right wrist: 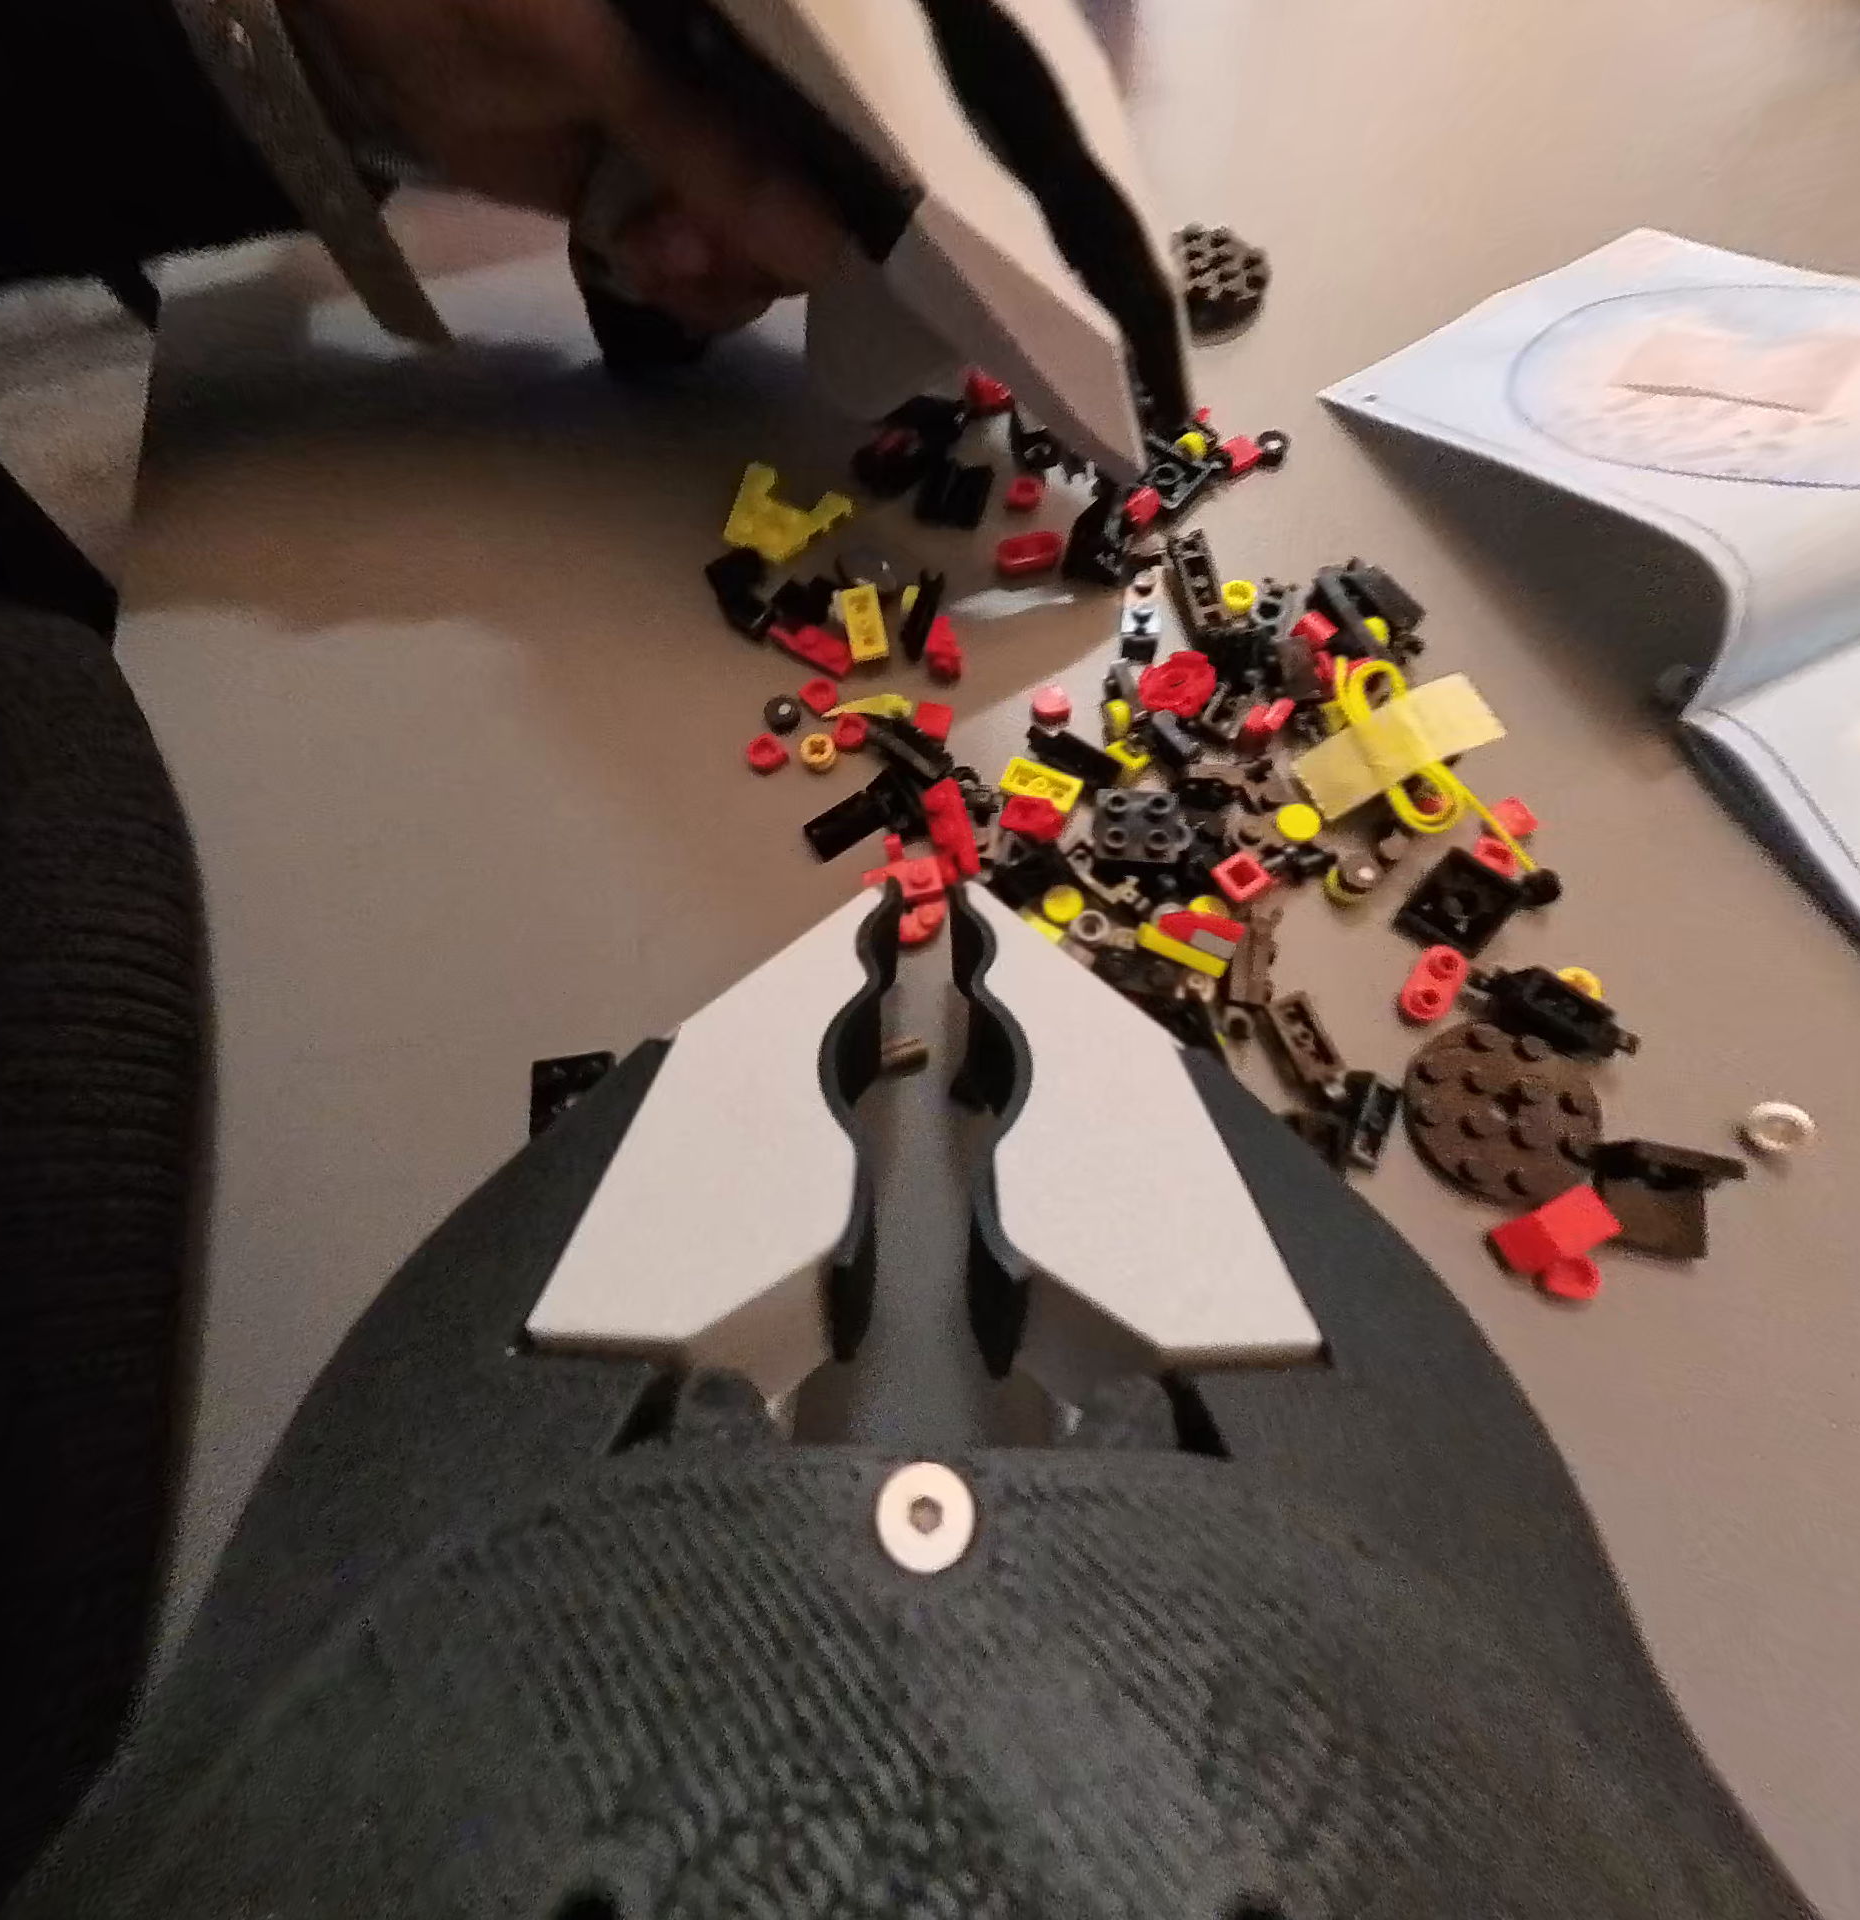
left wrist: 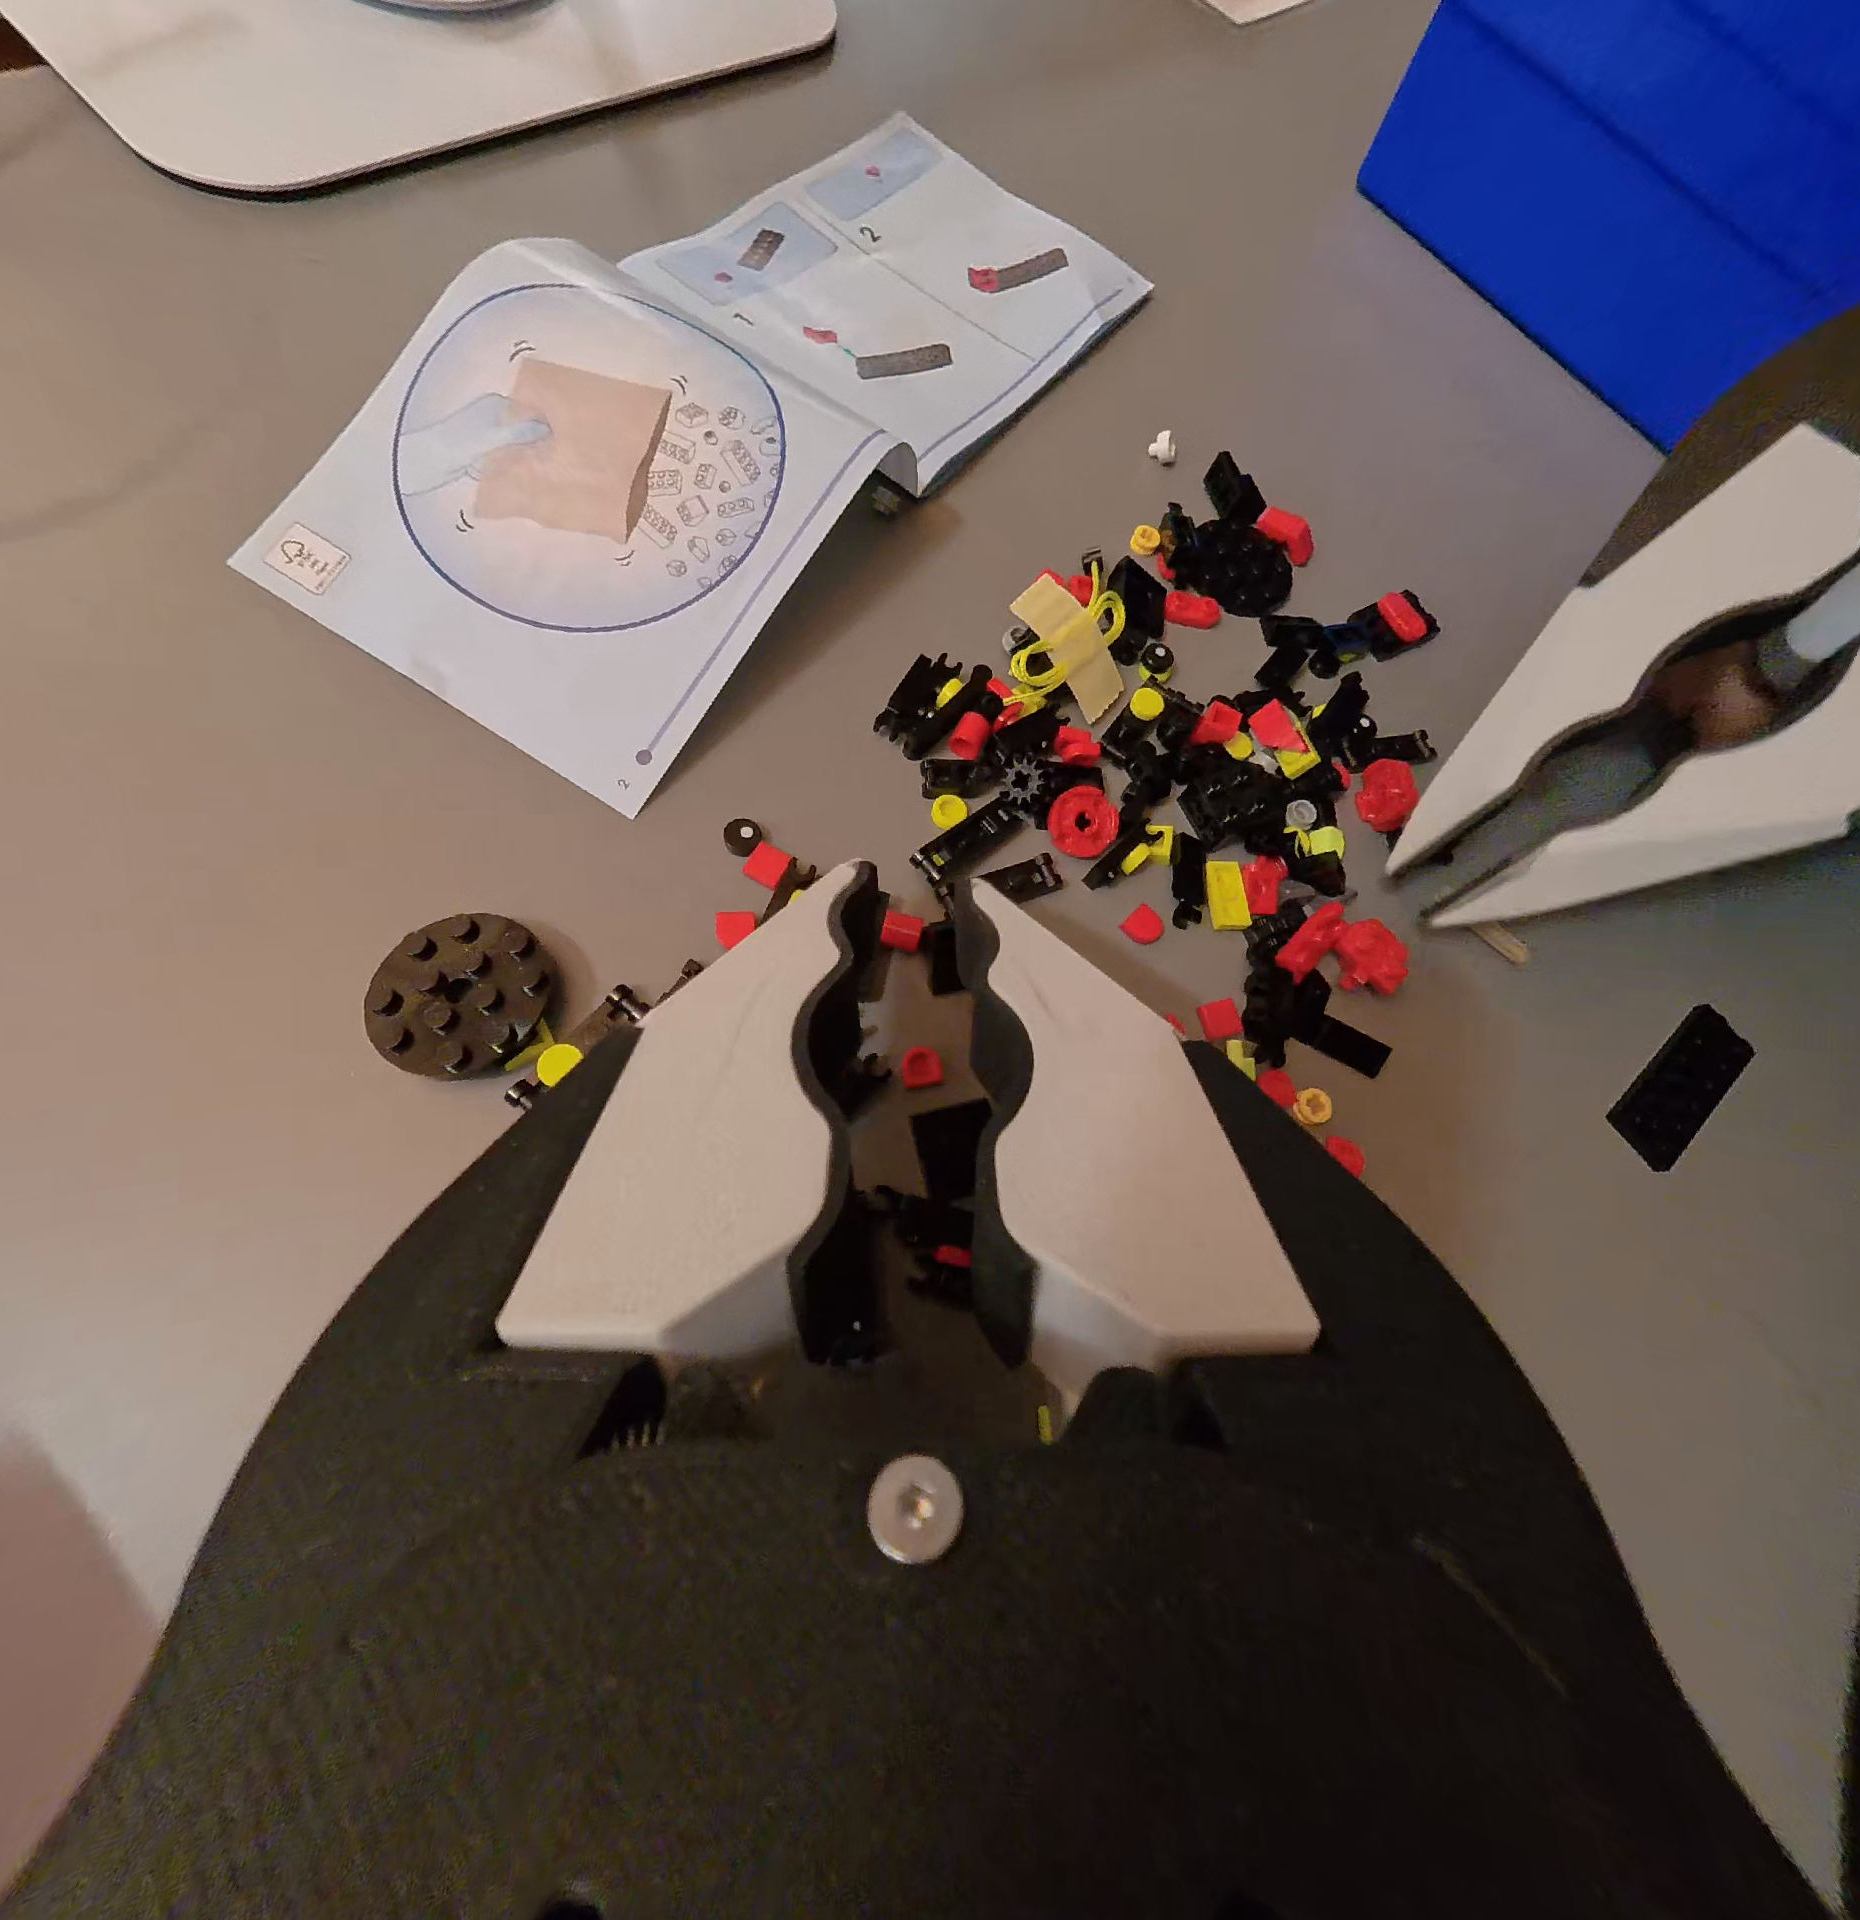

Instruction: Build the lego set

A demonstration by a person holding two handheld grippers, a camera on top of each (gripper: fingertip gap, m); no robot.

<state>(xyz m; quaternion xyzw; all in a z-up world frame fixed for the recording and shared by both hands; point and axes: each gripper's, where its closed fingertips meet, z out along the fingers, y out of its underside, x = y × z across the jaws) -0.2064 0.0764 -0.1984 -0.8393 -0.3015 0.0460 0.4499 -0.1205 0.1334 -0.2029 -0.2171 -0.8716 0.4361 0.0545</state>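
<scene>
A pile of small red, black and yellow lego pieces (left wrist: pixel 1165 748) lies on the grey table (left wrist: pixel 230 935); it also shows in the right wrist view (right wrist: pixel 1165 790). My left gripper (left wrist: pixel 915 883) is open a little, low over the near edge of the pile, with a small red piece (left wrist: pixel 902 928) on the table between its tips. It holds nothing. My right gripper (right wrist: pixel 926 896) is narrowly open at the pile's edge, its tips at a small red plate (right wrist: pixel 915 883). It shows at the right of the left wrist view (left wrist: pixel 1416 891).
An open instruction booklet (left wrist: pixel 635 457) lies beyond the pile. A black round plate (left wrist: pixel 456 995) lies apart on the left, a black long plate (left wrist: pixel 1679 1086) apart on the right. A blue box (left wrist: pixel 1632 187) stands at the back right, a white flat base (left wrist: pixel 386 83) at the back left. My hands' fingertips stand some 11 cm from each other. The left gripper is farther from the black long plate (left wrist: pixel 1679 1086), some 15 cm, than the right, some 7 cm.
</scene>
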